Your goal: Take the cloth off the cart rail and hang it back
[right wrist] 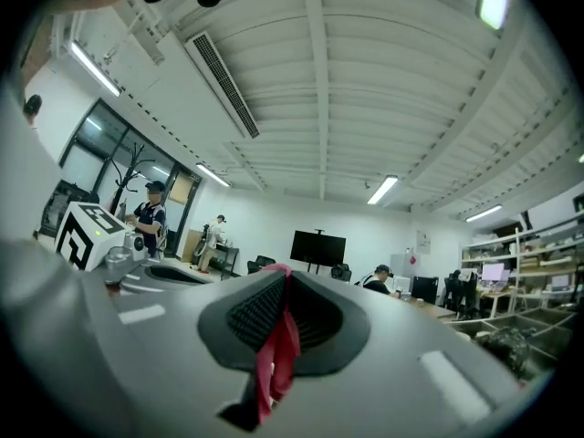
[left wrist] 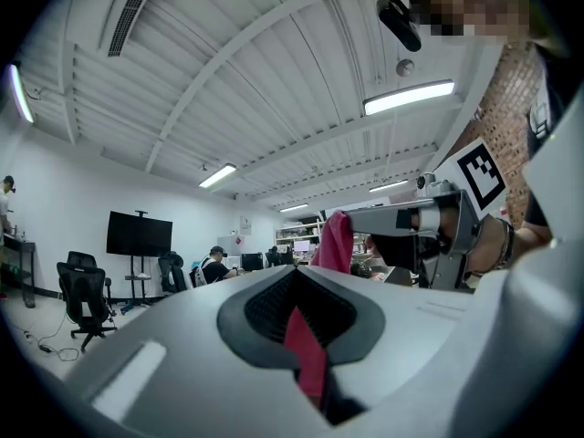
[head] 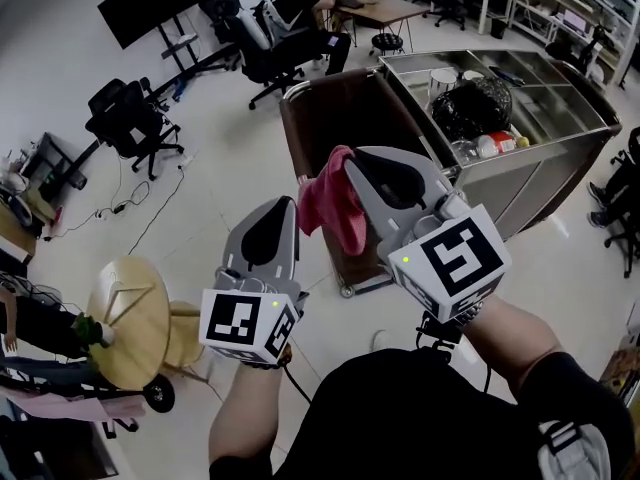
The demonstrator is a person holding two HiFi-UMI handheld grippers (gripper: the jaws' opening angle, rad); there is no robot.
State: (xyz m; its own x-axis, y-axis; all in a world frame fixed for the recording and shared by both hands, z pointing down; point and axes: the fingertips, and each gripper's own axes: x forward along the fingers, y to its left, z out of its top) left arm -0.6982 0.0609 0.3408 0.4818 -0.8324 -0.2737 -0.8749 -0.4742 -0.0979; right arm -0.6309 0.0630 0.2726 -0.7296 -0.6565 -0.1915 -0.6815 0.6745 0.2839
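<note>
From my head I count one cloth [head: 330, 208], one cart [head: 330, 118] and two claws: both my arms reach forward side by side, and the cloth hangs between the claw tips, clear of the cart. The left claw [left wrist: 294, 276] view shows its jaws pinched shut on a flat strip of cloth. The right claw [right wrist: 283, 276] view shows its jaws likewise closed on a crumpled fold.
</note>
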